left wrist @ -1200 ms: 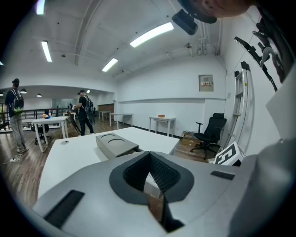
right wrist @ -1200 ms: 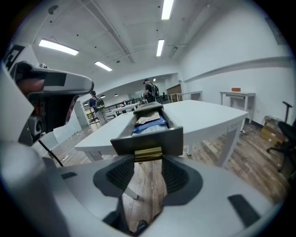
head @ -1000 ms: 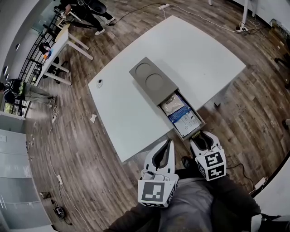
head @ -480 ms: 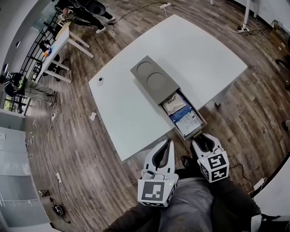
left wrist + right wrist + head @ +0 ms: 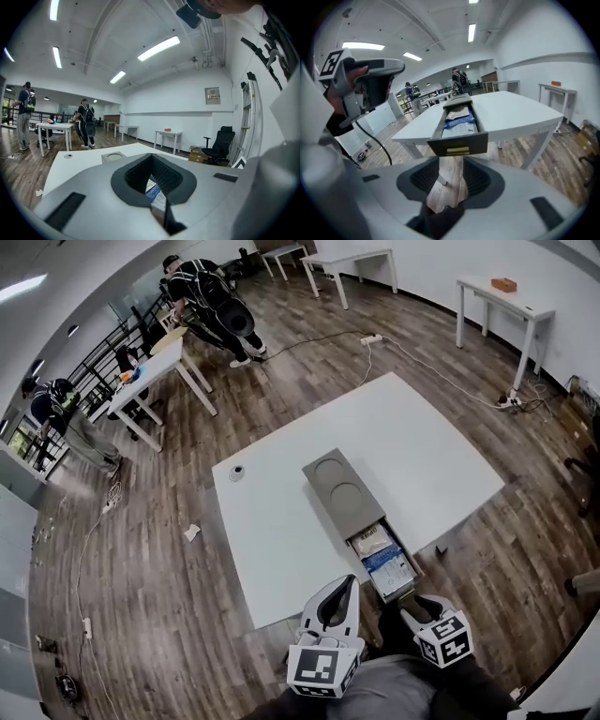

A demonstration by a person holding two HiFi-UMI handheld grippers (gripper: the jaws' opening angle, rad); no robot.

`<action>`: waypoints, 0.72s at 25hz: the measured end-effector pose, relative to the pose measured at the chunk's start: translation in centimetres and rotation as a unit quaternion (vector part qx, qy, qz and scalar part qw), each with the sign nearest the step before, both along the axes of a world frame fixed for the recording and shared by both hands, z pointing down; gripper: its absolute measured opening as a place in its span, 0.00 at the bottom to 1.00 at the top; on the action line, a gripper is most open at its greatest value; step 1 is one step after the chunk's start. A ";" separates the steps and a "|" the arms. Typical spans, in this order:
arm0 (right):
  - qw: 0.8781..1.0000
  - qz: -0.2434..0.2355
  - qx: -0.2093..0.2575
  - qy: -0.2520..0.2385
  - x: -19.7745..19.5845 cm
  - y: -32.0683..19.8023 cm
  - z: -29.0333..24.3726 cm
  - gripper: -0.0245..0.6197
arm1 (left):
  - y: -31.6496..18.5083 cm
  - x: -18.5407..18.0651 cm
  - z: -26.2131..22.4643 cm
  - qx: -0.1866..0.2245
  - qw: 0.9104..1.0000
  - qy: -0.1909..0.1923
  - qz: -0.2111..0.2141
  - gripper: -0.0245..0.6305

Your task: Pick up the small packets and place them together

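Note:
On the white table [image 5: 422,456] stands a grey box [image 5: 339,491] with its drawer [image 5: 405,589] pulled out toward me. Inside lie small packets: a pale one [image 5: 373,542] at the back, then a blue-and-white one [image 5: 389,566]. The right gripper view shows the drawer front [image 5: 459,143] with the same packets [image 5: 459,123] behind it. My right gripper [image 5: 419,606] [image 5: 449,176] hangs just short of that front. Its jaws have just been opening, with nothing between them. My left gripper [image 5: 349,581] [image 5: 154,187] hovers off the table's near edge, its tips together and empty.
A small round object [image 5: 237,472] sits near the table's left corner. A cable and power strip [image 5: 370,337] run over the wooden floor beyond. People [image 5: 211,306] stand by white desks at the far left. A black chair [image 5: 220,143] stands by the wall.
The head view has tilted up, so the table looks smaller and more of the room shows. The left gripper has risen a little. Both grippers stay at the table's near edge.

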State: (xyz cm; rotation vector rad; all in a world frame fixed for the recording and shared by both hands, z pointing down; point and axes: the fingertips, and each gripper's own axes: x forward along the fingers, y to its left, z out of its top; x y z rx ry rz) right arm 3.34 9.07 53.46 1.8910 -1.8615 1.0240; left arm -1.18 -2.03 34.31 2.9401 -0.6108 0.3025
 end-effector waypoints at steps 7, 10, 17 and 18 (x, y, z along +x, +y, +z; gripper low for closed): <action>0.997 -0.014 0.053 0.053 1.6 -1.7 -5.2 0.27 | -2.1 -0.8 -2.1 0.008 0.999 0.026 -0.022 0.03; 0.991 -0.038 0.090 0.087 3.0 -5.0 -7.9 0.27 | -3.4 -0.5 -2.4 0.012 0.999 0.038 -0.031 0.03; 0.984 -0.087 0.115 0.106 4.9 -12.3 -11.1 0.27 | -6.4 0.8 -2.6 -0.010 0.998 0.031 -0.062 0.03; 0.984 -0.091 0.110 0.104 5.0 -12.7 -10.7 0.27 | -6.7 0.9 -2.2 -0.016 0.997 0.026 -0.065 0.03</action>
